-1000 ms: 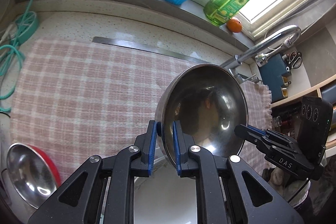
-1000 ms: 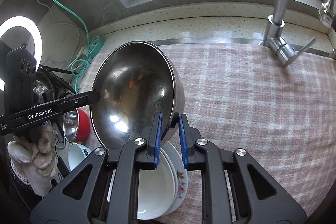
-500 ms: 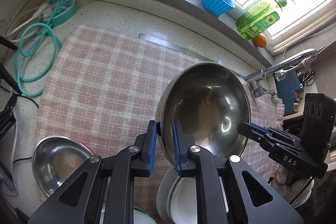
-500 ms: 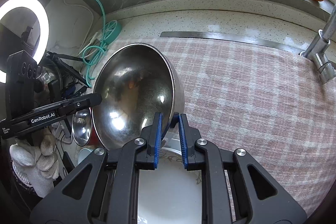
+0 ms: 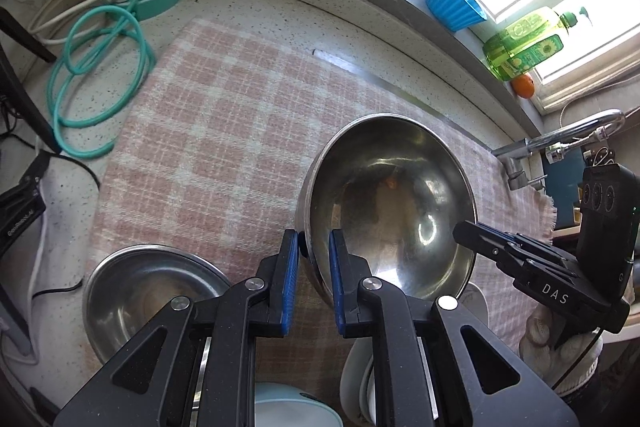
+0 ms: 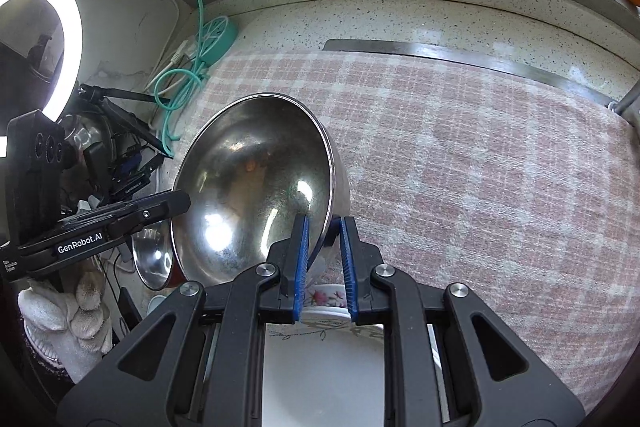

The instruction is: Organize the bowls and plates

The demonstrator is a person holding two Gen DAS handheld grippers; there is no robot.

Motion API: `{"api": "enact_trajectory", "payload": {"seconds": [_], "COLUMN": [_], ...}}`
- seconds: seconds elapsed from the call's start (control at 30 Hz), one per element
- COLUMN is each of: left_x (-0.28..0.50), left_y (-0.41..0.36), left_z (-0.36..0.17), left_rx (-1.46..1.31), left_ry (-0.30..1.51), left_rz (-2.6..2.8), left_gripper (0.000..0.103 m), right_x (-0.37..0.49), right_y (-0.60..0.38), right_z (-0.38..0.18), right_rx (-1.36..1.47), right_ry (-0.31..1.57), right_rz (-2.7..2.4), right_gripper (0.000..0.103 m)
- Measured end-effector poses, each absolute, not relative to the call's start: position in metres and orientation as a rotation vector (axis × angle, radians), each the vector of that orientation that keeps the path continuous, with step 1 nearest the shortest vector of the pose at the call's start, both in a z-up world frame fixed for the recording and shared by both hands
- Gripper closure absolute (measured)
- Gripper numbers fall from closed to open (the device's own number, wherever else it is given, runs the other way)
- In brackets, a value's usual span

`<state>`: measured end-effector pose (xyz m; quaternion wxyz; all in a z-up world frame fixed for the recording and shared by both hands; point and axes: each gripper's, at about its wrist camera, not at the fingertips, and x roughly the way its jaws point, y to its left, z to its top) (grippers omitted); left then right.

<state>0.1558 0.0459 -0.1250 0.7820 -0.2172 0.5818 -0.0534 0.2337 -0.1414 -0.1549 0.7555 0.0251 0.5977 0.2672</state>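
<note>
A large steel bowl (image 5: 390,207) is held by 2 grippers at once: the left gripper (image 5: 313,283) is clamped on the rim at the lower centre of the left wrist view, and the right gripper (image 6: 323,263) is clamped on the opposite rim at the lower centre of the right wrist view. In each case one blue pad is seen inside the bowl and one outside. The bowl is carried tilted, its opening turned toward the cameras, above the pink checked cloth (image 5: 224,131) on the counter. It is judged to be light and stiff but slippery, since the polished metal offers the pads little bite; the thin rim is the only place where it can be pinched, and opposite sides are best taken so that it cannot swing. It looks mirror-bright inside, with glare spots and dim reflections, and appears empty. A smaller steel bowl (image 5: 148,291) is seen at the lower left of the left wrist view, and a stack of white plates (image 6: 320,355), one flower-patterned, lies below the grippers.
</note>
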Motion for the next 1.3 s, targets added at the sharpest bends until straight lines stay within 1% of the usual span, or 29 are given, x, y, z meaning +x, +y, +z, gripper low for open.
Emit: {"api": "enact_trajectory", "payload": {"seconds": [0.4,0.47,0.57,0.6,0.63,0.67,0.7,0.73,0.77,0.87,0.93,0.97,1.0,1.17,1.2,1.23,1.3], "left_x": [0.153,0.153,0.152,0.151,0.151,0.15,0.15,0.149,0.149,0.145,0.141,0.138,0.135,0.11,0.103,0.097,0.082], "left_y": [0.053,0.053,0.053,0.053,0.054,0.054,0.055,0.056,0.056,0.061,0.065,0.067,0.07,0.089,0.093,0.099,0.108], "left_z": [-0.128,-0.128,-0.126,-0.125,-0.124,-0.122,-0.12,-0.119,-0.117,-0.111,-0.107,-0.105,-0.102,-0.088,-0.087,-0.086,-0.086], "left_rx": [-0.485,-0.484,-0.476,-0.476,-0.474,-0.472,-0.468,-0.465,-0.462,-0.462,-0.47,-0.472,-0.471,-0.508,-0.525,-0.544,-0.571], "left_ry": [1.262,1.262,1.258,1.253,1.249,1.246,1.242,1.236,1.231,1.215,1.198,1.188,1.179,1.103,1.086,1.072,1.05], "left_rz": [-0.106,-0.107,-0.105,-0.104,-0.101,-0.1,-0.098,-0.096,-0.094,-0.088,-0.083,-0.08,-0.076,-0.035,-0.025,-0.012,0.018], "left_gripper": [0.091,0.091,0.09,0.09,0.09,0.09,0.087,0.086,0.086,0.085,0.079,0.077,0.075,0.07,0.067,0.065,0.065], "right_x": [0.235,0.235,0.233,0.232,0.232,0.231,0.23,0.229,0.227,0.224,0.22,0.218,0.215,0.196,0.192,0.187,0.179], "right_y": [-0.133,-0.133,-0.132,-0.131,-0.132,-0.132,-0.133,-0.133,-0.133,-0.135,-0.139,-0.141,-0.143,-0.151,-0.152,-0.153,-0.155], "right_z": [-0.165,-0.166,-0.164,-0.163,-0.161,-0.159,-0.156,-0.153,-0.15,-0.141,-0.134,-0.13,-0.125,-0.105,-0.103,-0.1,-0.097], "right_rx": [0.043,0.042,0.038,0.04,0.04,0.038,0.036,0.032,0.028,0.026,0.041,0.048,0.053,0.08,0.091,0.1,0.115], "right_ry": [1.32,1.322,1.311,1.305,1.298,1.289,1.279,1.267,1.256,1.228,1.21,1.2,1.19,1.14,1.133,1.126,1.115], "right_rz": [0.576,0.58,0.578,0.581,0.581,0.58,0.579,0.579,0.578,0.575,0.575,0.579,0.582,0.611,0.617,0.622,0.629], "right_gripper": [0.087,0.085,0.085,0.083,0.079,0.072,0.068,0.061,0.058,0.054,0.052,0.052,0.052,0.052,0.052,0.052,0.052]}}
